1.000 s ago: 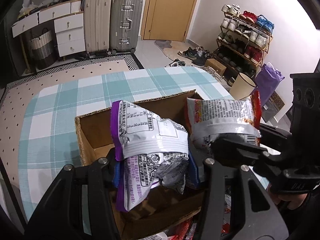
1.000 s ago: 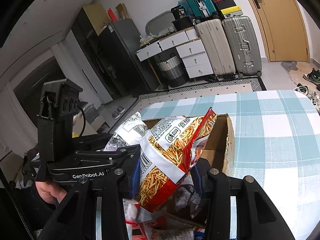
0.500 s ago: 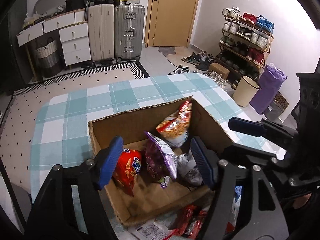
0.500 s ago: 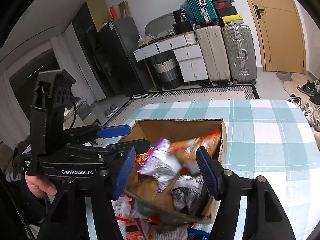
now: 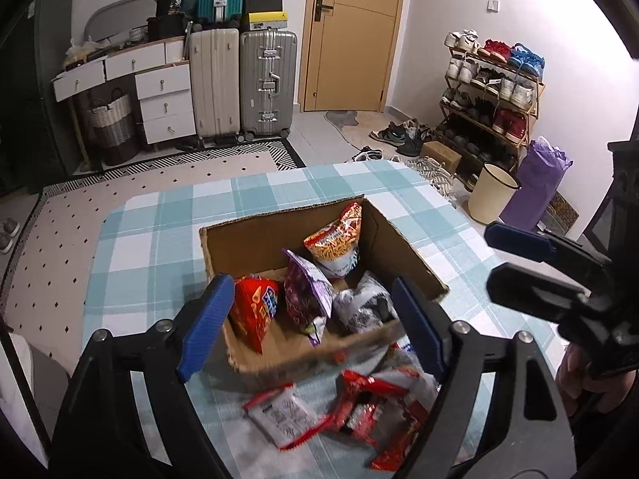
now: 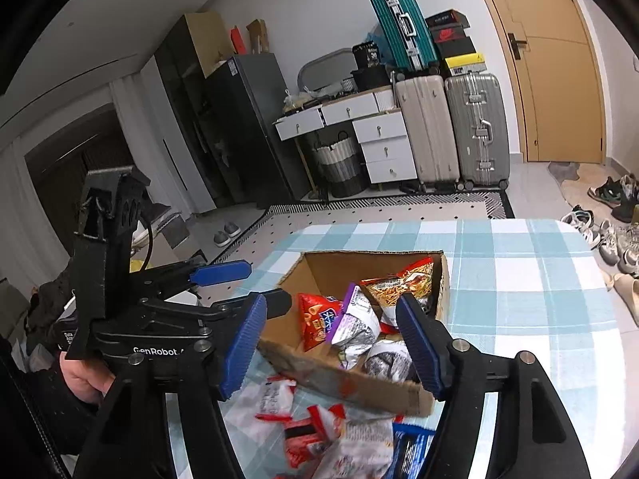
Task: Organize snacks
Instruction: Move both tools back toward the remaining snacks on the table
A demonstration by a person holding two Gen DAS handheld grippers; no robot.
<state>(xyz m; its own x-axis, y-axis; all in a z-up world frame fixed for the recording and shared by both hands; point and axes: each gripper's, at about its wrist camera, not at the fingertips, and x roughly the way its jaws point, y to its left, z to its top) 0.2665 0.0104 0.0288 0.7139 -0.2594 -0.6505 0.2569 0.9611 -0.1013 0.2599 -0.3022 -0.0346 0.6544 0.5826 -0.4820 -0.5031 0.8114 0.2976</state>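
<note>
Cardboard box [image 5: 403,247] in the middle of the frame on the table [image 5: 159,247], four snack bags [image 5: 307,291] inside it, more snack packets [image 5: 359,403] on the table below the box, suitcases [image 5: 243,84] upper middle, shoe rack [image 5: 491,95] upper right

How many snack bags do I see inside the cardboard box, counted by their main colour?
red bag: 1
purple bag: 1
orange bag: 1
black-and-white bag: 1
Total visible in the cardboard box: 4
</note>
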